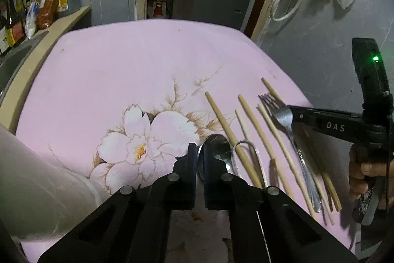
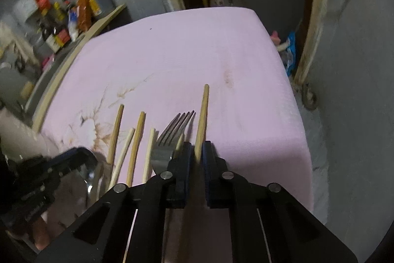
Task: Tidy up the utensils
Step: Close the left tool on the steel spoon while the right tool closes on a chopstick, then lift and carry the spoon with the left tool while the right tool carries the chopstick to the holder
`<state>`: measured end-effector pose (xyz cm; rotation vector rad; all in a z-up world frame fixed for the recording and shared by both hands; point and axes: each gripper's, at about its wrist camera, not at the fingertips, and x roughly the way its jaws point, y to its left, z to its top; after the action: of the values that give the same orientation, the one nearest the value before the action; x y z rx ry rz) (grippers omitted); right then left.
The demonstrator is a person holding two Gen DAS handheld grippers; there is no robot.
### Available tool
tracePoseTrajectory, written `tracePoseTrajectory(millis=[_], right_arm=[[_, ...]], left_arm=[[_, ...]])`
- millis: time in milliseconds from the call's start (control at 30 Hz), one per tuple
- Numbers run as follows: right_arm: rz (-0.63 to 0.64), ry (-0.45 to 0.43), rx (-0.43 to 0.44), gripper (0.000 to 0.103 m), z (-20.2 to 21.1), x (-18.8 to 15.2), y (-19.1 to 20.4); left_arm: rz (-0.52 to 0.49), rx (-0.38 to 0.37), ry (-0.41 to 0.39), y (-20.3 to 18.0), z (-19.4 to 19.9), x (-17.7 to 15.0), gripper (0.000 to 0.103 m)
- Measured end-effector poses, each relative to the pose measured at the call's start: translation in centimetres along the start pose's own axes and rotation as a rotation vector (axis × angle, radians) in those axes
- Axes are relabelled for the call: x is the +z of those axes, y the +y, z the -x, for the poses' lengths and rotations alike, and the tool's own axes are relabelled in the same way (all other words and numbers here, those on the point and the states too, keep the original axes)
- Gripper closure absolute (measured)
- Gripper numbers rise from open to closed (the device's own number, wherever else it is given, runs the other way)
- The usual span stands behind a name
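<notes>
Grasp step, both hands at once: the left gripper (image 1: 197, 154) is pinched nearly shut on the rim of the spoon (image 1: 216, 152) bowl, which sits on the pink floral tablecloth (image 1: 123, 70) at the left end of the utensil row. The right gripper (image 2: 197, 152) is clamped almost fully on the rightmost chopstick (image 2: 203, 115), with the fork (image 2: 170, 139) just beside its left finger, tines pointing away. The other chopsticks (image 2: 138, 139) lie loose between spoon and fork, roughly parallel. Both tools point steeply down at the table; a hand (image 1: 364, 171) wraps the right grip. Judging from this, next is a lift and sort: spoon apart, chopstick toward its mates, and the thin edge grip on the spoon looks liable to slip or pivot.
</notes>
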<state>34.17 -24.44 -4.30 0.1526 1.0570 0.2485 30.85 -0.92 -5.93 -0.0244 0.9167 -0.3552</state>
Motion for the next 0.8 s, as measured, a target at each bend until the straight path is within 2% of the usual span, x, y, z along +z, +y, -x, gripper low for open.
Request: tracePoseTrajectory(millis=[133, 233, 400, 567, 800], right_arm=[[-0.052, -0.073, 0.032, 0.099, 1.5, -1.1, -0.3], [-0.061, -0.174, 0.073, 0.099, 3.8, -2.7, 0.0], [0.032, -0.45, 0.071, 0.099, 8.6, -5.7, 3.3], [0.124, -0.669, 0.07, 0.099, 11.9, -6.9, 7.3], [0.179, -0.953, 0.161, 0.099, 15.0, -7.2, 11.5]], left_arm=[[-0.008, 0.024, -0.066, -0.7, 1.9, -0.2, 0.101], [-0.013, 0.048, -0.135, -1.0, 3.9, -0.5, 0.101], [-0.027, 0.111, -0.274, -2.0, 7.3, 0.0, 0.101], [-0.041, 0.15, -0.414, -3.2, 10.9, 0.4, 0.102], [-0.123, 0.311, -0.572, -4.0, 16.3, 0.9, 0.102]])
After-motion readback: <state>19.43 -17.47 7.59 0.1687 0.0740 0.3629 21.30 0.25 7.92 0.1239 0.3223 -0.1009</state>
